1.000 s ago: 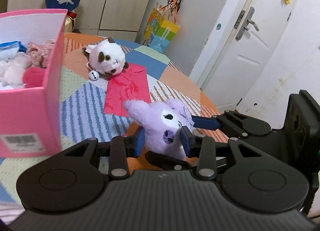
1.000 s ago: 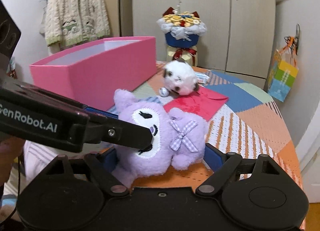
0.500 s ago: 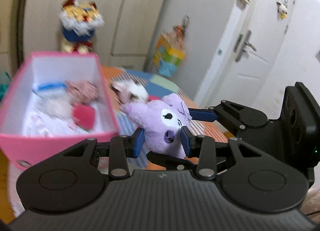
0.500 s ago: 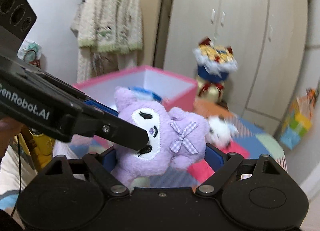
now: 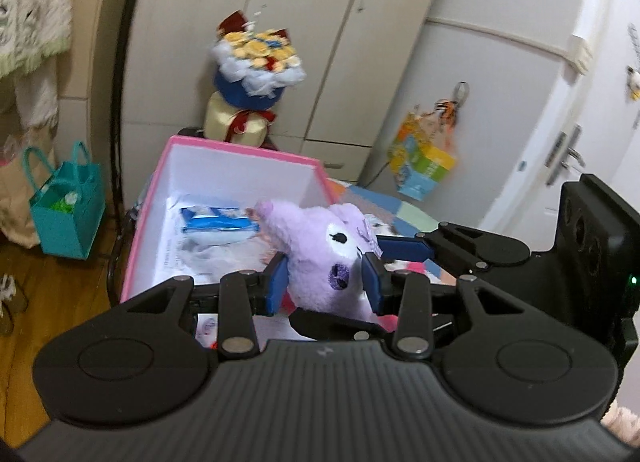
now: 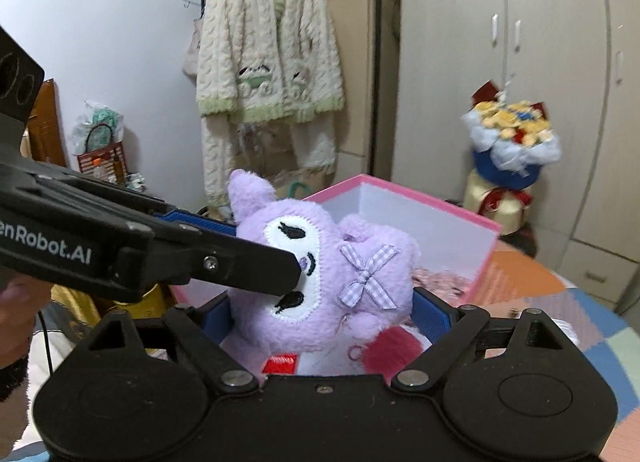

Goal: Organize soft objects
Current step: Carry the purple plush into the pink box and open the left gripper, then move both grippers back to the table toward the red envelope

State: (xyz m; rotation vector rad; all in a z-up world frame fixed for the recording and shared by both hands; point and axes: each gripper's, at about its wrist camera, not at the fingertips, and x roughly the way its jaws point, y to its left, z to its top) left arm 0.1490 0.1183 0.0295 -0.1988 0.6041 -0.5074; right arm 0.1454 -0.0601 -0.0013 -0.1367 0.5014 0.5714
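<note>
The plush toy (image 6: pixel 320 282) is lilac, with a white face patch, black stitched lashes, a darker purple nose and a lilac-and-white gingham bow. Behind it, the box (image 5: pixel 240 150) is pink outside and white inside; within lie a blue-and-white packet (image 5: pixel 218 224) and something deep pink and fluffy (image 6: pixel 394 350). Either side of the toy, the fingers (image 5: pixel 277 288) are blue on black bodies. Right of the box, the bench (image 6: pixel 560 314) wears a patchwork of orange, blue and pale green. Beyond the box, a bouquet (image 5: pixel 256 62) shows yellow and red blooms in white and navy wrap. Left of the box, the bag (image 5: pixel 66 210) is teal. The cardigan (image 6: pixel 268 58) is cream with green trim.
</note>
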